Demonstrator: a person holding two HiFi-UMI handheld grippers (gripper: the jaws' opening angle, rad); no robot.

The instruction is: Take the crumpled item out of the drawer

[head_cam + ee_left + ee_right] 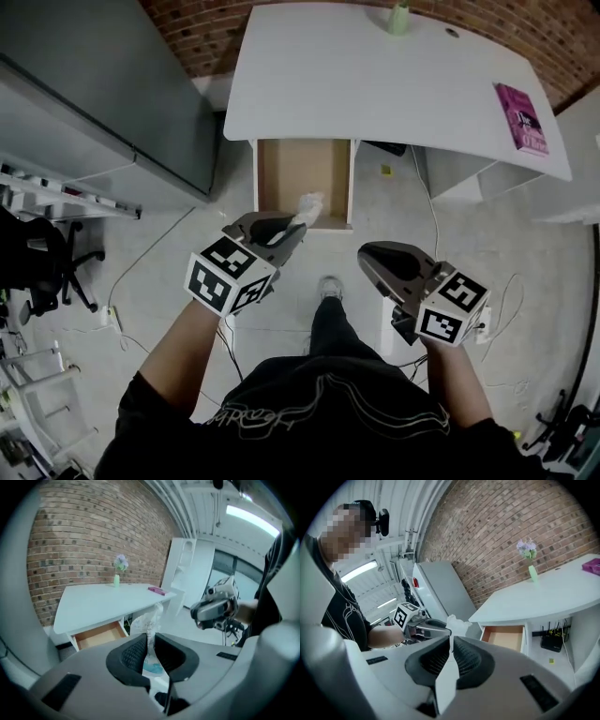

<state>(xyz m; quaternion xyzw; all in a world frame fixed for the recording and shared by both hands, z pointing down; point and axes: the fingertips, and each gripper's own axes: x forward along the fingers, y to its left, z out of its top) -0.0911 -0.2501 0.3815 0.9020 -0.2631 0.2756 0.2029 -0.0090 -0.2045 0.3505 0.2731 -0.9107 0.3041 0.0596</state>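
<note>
The crumpled item (307, 207), a wad of clear and white plastic, hangs in front of the open wooden drawer (305, 178) under the white desk (394, 84). My left gripper (294, 229) is shut on it. In the left gripper view the crumpled item (147, 624) sticks up from between the dark pads, with the drawer (98, 635) behind and below it. My right gripper (364, 257) hovers to the right, apart from the drawer. Its jaws stand together with nothing between them in the right gripper view (451, 648), where the left gripper (433, 630) and the crumpled item (457, 623) show.
A pink book (521, 117) and a green vase (398, 19) sit on the desk. A grey cabinet (103, 94) stands at the left, an office chair (42, 267) beyond it. Cables and a black box (552, 642) lie under the desk. My shoe (328, 287) is below the drawer.
</note>
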